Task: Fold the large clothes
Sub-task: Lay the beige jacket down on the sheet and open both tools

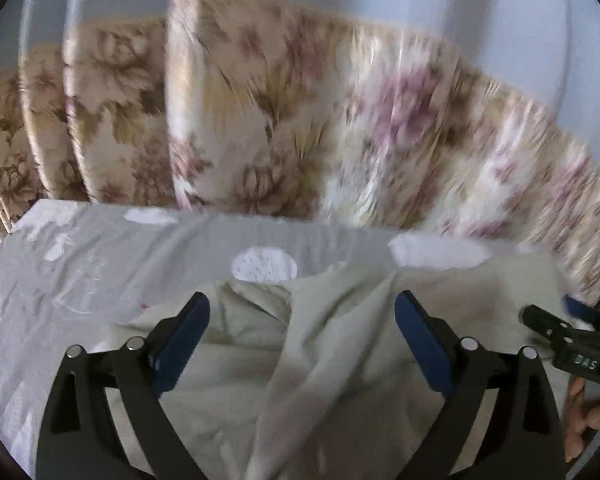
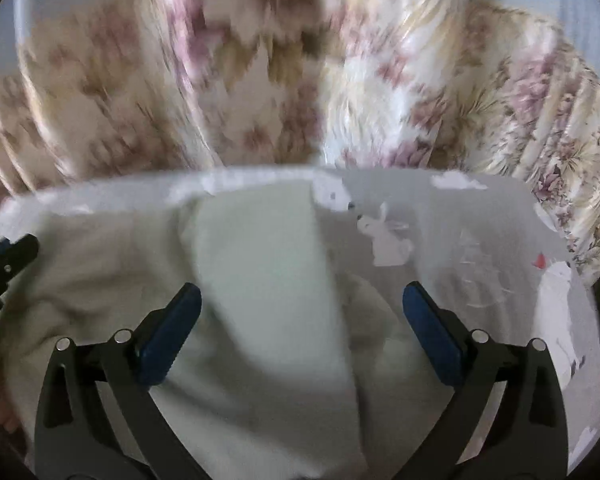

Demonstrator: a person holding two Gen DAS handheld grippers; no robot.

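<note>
Pale cream garment (image 1: 300,360) lies rumpled on grey printed sheet (image 1: 100,264), directly ahead of both tools. Left gripper (image 1: 302,312) and right gripper (image 2: 302,304) both spread wide, holding nothing. Neither clearly nearer; long axis unreadable.

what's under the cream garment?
The crumpled cream garment lies on a grey sheet printed with white rabbits and clouds, which shows around its edges. Whatever the sheet covers is hidden. Floral curtains hang behind.

Domestic bedroom setting, indicated by pleated floral curtains (image 1: 300,120) behind a bed covered with a grey animal-print sheet (image 2: 480,248).
</note>
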